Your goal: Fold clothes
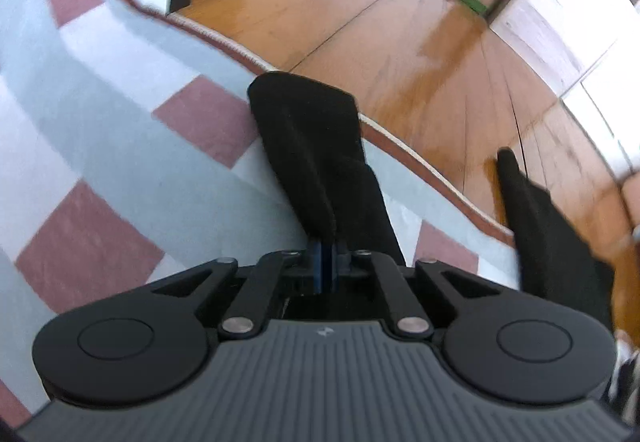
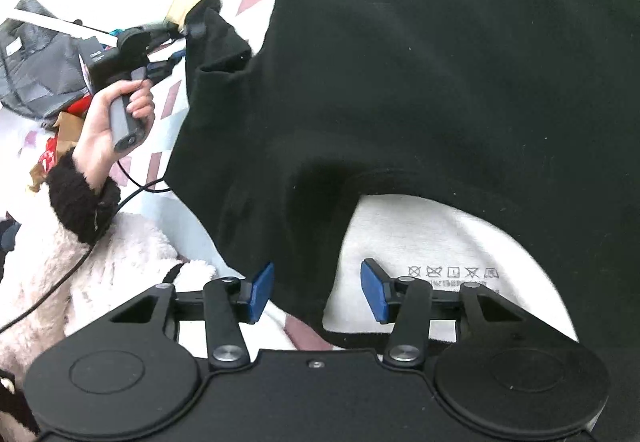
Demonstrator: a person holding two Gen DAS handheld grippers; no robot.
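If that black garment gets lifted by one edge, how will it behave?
The black garment is probably floppy: it hangs in soft folds where the left gripper pinches it. Likely light, since that small pinch carries a long flap. It should drape and slide rather than hold its shape.

This looks like a bedroom in a home. A bed with a checked cover point(image 1: 100, 122) of pale blue, white and dusty-pink squares takes up the near side. Beyond its brown-piped edge lies a glossy wooden floor point(image 1: 360, 14), with pale cabinets point(image 1: 560, 22) past the floor. Clutter and a dark bag point(image 2: 36, 66) lie on the bed.
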